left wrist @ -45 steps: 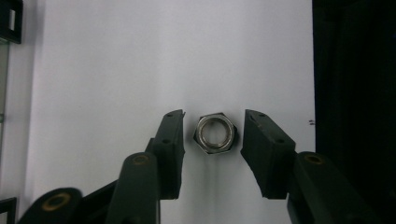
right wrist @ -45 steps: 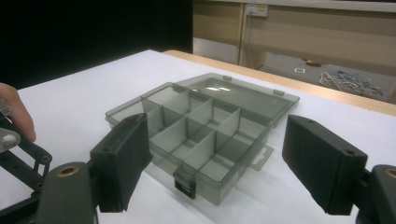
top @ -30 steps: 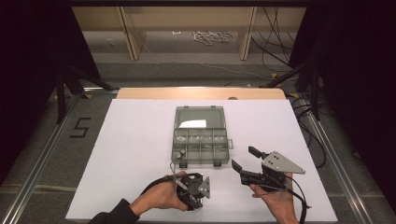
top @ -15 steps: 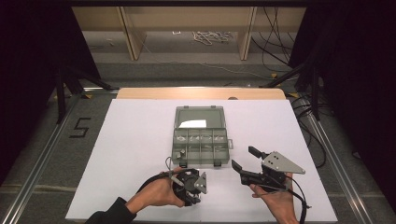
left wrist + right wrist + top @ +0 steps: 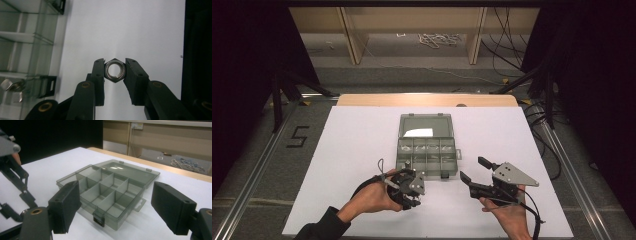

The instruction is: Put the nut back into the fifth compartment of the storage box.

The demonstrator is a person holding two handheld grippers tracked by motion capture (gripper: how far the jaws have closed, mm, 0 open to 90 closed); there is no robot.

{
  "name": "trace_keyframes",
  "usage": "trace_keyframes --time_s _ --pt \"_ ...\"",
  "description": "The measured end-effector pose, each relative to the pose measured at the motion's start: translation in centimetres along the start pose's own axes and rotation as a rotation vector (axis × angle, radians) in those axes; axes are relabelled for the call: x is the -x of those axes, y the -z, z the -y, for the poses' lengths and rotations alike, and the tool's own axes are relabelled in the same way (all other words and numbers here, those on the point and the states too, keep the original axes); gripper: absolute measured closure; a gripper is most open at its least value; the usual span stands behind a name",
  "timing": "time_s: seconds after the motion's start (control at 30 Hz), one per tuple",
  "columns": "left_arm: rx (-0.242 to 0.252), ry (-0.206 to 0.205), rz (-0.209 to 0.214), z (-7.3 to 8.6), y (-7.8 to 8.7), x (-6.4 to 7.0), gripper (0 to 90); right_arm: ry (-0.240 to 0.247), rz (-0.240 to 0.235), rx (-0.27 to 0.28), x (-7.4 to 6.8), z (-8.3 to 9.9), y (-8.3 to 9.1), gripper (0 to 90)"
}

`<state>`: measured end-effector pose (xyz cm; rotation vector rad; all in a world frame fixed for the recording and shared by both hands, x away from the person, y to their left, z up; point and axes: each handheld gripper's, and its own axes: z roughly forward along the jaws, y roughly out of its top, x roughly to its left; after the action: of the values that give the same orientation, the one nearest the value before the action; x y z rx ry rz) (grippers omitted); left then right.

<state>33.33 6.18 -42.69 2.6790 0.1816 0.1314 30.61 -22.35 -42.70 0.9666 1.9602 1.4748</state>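
A steel hex nut (image 5: pixel 114 70) is held just above the white table between the two black jaws of my left gripper (image 5: pixel 114 68). In the high view that left gripper (image 5: pixel 411 196) points down at the table, just in front of the near left corner of a clear grey organizer box (image 5: pixel 427 150). The box (image 5: pixel 107 192) lies open, its lid flat behind it, with several divided compartments. Another nut (image 5: pixel 12 86) lies in a compartment at the box's near edge. My right gripper (image 5: pixel 473 169) hovers open to the right of the box, and nothing lies between its jaws (image 5: pixel 116 202).
The white table top (image 5: pixel 352 145) has free room left and right of the box, with a wooden strip (image 5: pixel 427 100) along its far edge. A white slip (image 5: pixel 418 132) lies under the lid. The front edge of the table is close behind both hands.
The left hand has shifted slightly left and toward the box with the nut still in its jaws. The right gripper has stayed where it was.
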Motion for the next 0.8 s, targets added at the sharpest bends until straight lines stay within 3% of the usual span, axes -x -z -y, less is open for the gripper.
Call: trace_keyframes --time_s 0.1,0.13,0.23,0.27,0.43,0.8 --pt "0.009 0.005 -0.019 0.3 0.6 -0.6 69.9 -0.007 -0.010 0.012 0.0 0.0 -0.1 24.0" --pt "0.023 0.024 -0.023 0.4 0.7 -0.7 69.9 -0.009 -0.011 0.008 0.0 0.0 -0.1 23.9" --pt "0.005 0.029 -0.043 0.7 1.1 -1.3 69.9 -0.004 -0.008 0.007 0.0 0.0 -0.1 24.0" --pt "0.006 0.033 -0.050 0.7 1.1 -1.5 69.9 0.013 -0.003 0.016 0.1 0.0 -0.2 24.0" --pt "0.009 0.054 -0.069 1.1 1.6 -2.4 69.9 0.017 0.000 -0.001 0.1 0.0 0.0 23.9" --pt "0.016 0.106 -0.153 1.8 2.8 -4.8 69.9 0.025 -0.003 0.009 0.2 0.1 -0.2 23.9"
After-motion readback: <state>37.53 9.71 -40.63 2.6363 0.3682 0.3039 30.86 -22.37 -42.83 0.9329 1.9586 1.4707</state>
